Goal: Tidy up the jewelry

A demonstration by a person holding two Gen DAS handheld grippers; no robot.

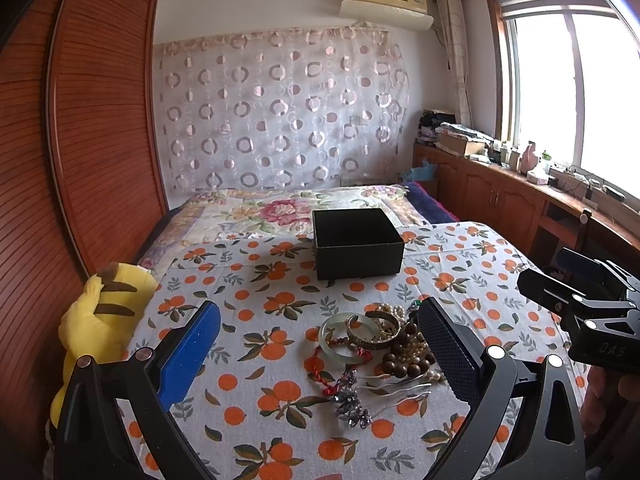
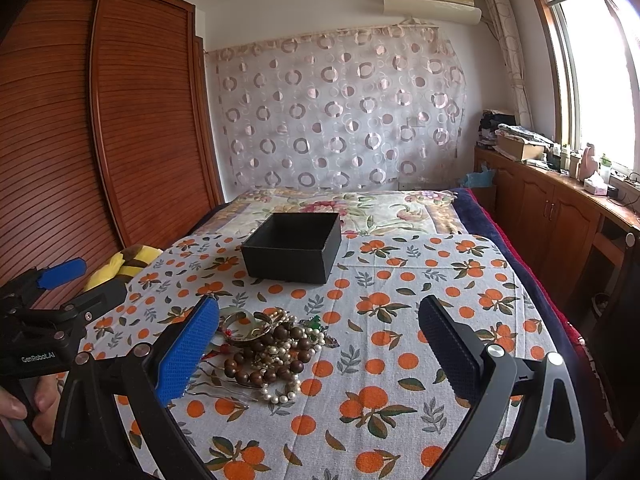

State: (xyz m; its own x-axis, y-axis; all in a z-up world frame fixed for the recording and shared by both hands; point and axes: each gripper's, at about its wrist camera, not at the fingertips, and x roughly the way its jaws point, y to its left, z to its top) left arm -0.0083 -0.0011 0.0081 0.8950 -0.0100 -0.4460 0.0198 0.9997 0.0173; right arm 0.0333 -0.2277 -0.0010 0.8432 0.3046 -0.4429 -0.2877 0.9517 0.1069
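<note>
A tangled heap of jewelry lies on the orange-print cloth. In it are a pale jade bangle, a silver bangle, dark wooden beads, pearls, a red cord and metal hairpins. Behind the heap stands an open, empty black box. My left gripper hovers open just in front of the heap. My right gripper is open too, with the heap by its blue left pad and the box beyond. Nothing is held.
A yellow plush toy lies at the cloth's left edge. A floral bedspread stretches behind the box. A wooden wardrobe lines the left side, low cabinets with clutter the right. A hand holds the left gripper's handle.
</note>
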